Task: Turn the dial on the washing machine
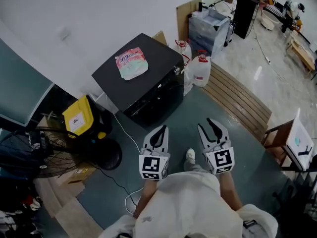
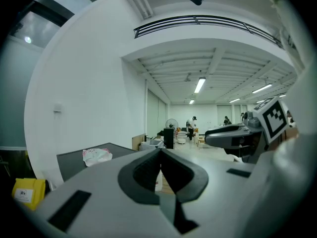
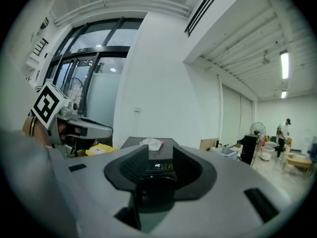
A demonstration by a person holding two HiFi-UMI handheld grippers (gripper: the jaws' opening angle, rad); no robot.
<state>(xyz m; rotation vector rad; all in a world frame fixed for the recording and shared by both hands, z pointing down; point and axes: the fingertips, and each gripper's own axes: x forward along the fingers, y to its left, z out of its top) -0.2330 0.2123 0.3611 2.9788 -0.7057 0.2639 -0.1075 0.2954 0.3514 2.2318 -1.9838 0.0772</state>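
The black washing machine (image 1: 143,68) stands against the wall ahead of me, with a pink and green pouch (image 1: 132,62) lying on its lid. Its front panel faces me; the dial is too small to make out. The right gripper view looks straight at the machine (image 3: 136,143), its lit display (image 3: 159,165) showing between the jaw tips. My left gripper (image 1: 157,132) and right gripper (image 1: 212,127) hang side by side over the floor, well short of the machine. Both are shut with nothing in them. The left gripper view has the machine (image 2: 74,160) off to its left.
Two water jugs (image 1: 200,68) and a plastic bin (image 1: 213,29) stand right of the machine. A yellow box (image 1: 78,117) and a floor fan (image 1: 49,152) sit to its left. A white cable (image 1: 126,133) runs across the floor. A slatted wooden platform (image 1: 237,98) lies at the right.
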